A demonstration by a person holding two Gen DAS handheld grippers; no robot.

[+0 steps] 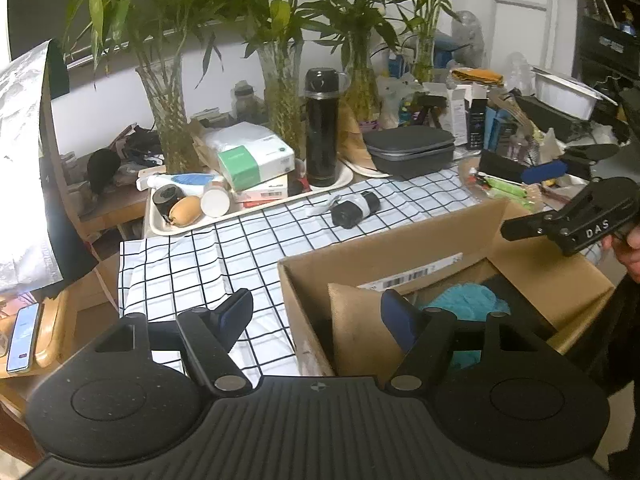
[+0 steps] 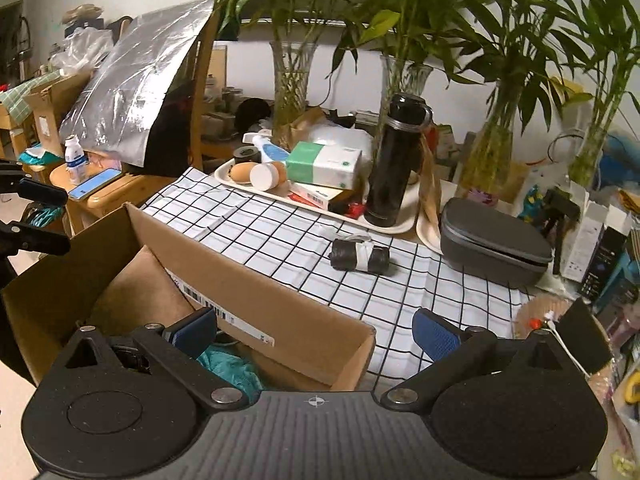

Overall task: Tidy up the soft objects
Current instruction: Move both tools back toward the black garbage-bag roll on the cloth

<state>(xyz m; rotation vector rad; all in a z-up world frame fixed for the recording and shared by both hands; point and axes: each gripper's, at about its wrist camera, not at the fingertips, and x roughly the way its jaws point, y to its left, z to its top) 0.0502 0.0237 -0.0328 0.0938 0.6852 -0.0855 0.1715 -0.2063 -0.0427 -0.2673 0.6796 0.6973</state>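
Observation:
An open cardboard box point(image 1: 400, 248) stands on the checked cloth, with a teal soft cloth point(image 1: 464, 300) and something dark inside. My left gripper point(image 1: 318, 316) hovers open over the box's left wall, nothing between its pads. The right gripper point(image 1: 532, 200) shows at the right, over the box's far corner. In the right wrist view the right gripper point(image 2: 316, 334) is open and empty above the box point(image 2: 260, 300), with the teal cloth point(image 2: 228, 368) below its left finger. A black roll with a white band point(image 2: 360, 256) lies on the cloth beyond the box. The left gripper point(image 2: 44, 218) pokes in at the left edge.
A cream tray point(image 1: 160, 224) holds a tissue pack point(image 1: 256, 160), small jars and a black flask point(image 1: 322, 128). A grey zip case point(image 1: 408, 148) and glass vases of bamboo point(image 1: 168, 120) crowd the back. A phone point(image 1: 24, 336) lies on a wooden stool at left.

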